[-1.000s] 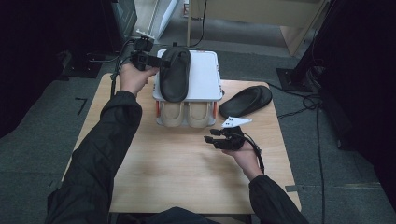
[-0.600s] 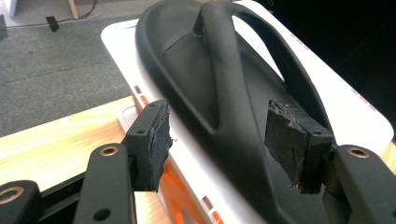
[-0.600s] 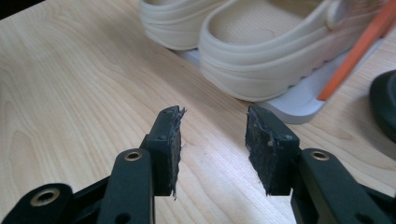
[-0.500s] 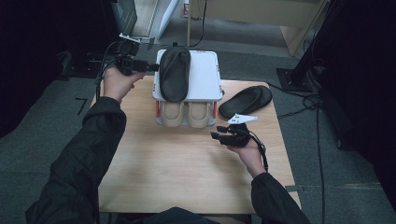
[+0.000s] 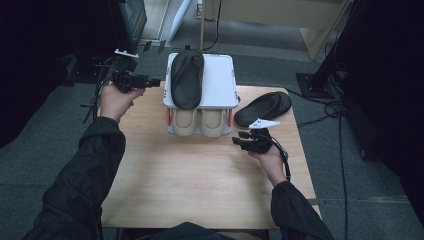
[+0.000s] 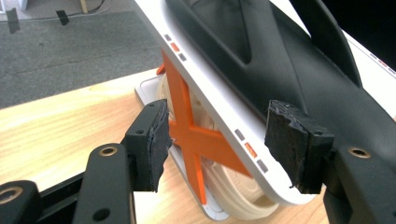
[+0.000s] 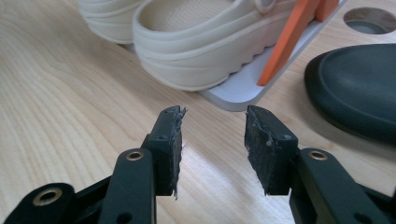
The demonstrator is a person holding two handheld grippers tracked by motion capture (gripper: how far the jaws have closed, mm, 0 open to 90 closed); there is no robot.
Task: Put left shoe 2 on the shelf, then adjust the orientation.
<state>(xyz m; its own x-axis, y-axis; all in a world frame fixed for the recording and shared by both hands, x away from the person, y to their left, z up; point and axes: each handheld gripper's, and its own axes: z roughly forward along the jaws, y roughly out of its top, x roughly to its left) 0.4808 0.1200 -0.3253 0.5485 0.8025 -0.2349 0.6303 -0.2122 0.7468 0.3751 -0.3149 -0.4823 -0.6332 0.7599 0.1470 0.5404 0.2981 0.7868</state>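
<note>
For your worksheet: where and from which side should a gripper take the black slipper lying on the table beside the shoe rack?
Probably the near side rim of the black slipper, approached by the right gripper from the person's side. It lies flat, its long edge facing that open gripper, and the rack blocks the left.

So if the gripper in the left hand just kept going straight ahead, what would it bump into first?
Most likely the white shelf edge of the little shoe rack, with the black slipper lying just above it. The left gripper is open and points right at that edge, though the gap is hard to judge.
</note>
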